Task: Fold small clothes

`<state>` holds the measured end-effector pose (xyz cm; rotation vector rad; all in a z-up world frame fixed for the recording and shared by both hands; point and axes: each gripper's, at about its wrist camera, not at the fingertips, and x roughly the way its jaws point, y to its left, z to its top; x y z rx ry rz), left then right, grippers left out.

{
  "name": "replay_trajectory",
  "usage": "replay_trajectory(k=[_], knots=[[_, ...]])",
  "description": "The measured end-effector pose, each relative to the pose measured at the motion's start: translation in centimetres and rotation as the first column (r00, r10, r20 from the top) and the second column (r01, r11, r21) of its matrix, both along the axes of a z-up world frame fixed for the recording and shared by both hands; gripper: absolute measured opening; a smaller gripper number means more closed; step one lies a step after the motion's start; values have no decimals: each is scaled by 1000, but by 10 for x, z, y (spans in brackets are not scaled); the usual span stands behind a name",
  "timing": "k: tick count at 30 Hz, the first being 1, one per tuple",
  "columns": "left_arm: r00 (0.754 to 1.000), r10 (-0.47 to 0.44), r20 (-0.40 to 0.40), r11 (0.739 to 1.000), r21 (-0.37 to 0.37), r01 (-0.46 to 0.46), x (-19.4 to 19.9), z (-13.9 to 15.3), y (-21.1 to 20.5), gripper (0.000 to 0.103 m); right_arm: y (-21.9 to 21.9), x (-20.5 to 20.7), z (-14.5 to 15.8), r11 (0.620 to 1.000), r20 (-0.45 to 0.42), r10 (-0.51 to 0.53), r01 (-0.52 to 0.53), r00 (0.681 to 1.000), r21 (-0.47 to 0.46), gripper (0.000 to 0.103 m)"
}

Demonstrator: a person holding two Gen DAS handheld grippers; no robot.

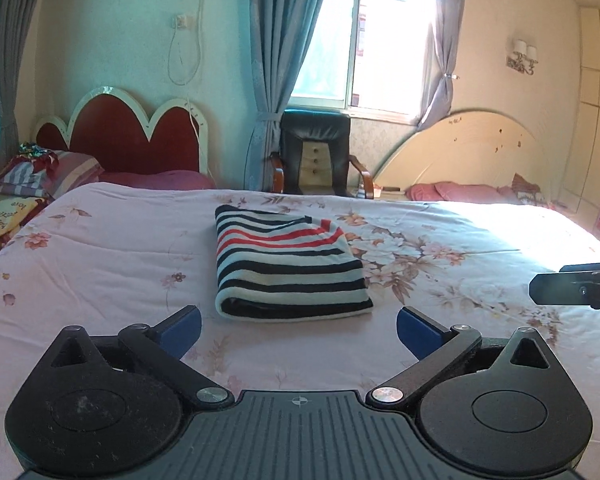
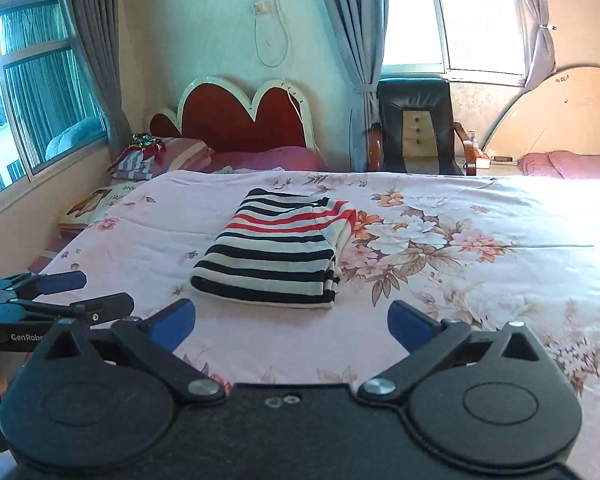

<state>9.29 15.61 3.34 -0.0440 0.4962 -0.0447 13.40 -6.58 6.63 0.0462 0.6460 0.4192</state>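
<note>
striped garment looks soft, light, floppy; pinch its 6 o'clock fold. left gripper and right gripper gape wide, holding nothing.

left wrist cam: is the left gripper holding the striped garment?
No. The left gripper is open and empty, short of the folded striped garment, which lies free on the floral bedspread.

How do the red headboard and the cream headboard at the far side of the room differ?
The red headboard has a scalloped top with a white border; the cream headboard is one plain arch. The red headboard stands left of the black chair, the cream headboard right of it. The red one sits in shade, the cream one in sunlight. Both have pinkish bedding at their base.
</note>
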Motion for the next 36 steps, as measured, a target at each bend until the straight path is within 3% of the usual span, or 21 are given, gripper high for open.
replay_trajectory(k=[7, 12, 16, 23, 36], knots=[[998, 55, 38, 998, -30, -54, -104, 22, 2, 103, -10, -92, 20, 996, 61, -83, 84, 995, -22, 102], [997, 70, 37, 997, -26, -69, -147, 21, 4, 103, -10, -141, 21, 995, 67, -95, 95, 993, -10, 102], [997, 67, 33, 998, -22, -66, -162, 22, 2, 103, -5, -160, 22, 995, 70, -86, 89, 994, -45, 102], [996, 56, 64, 998, -6, -56, -180, 31, -4, 103, -7, -179, 29, 994, 92, -99, 102, 991, -31, 102], [996, 25, 86, 1000, 8, -26, -183, 41, -17, 103, -14, -189, 37, 994, 129, -103, 108, 986, -34, 102]])
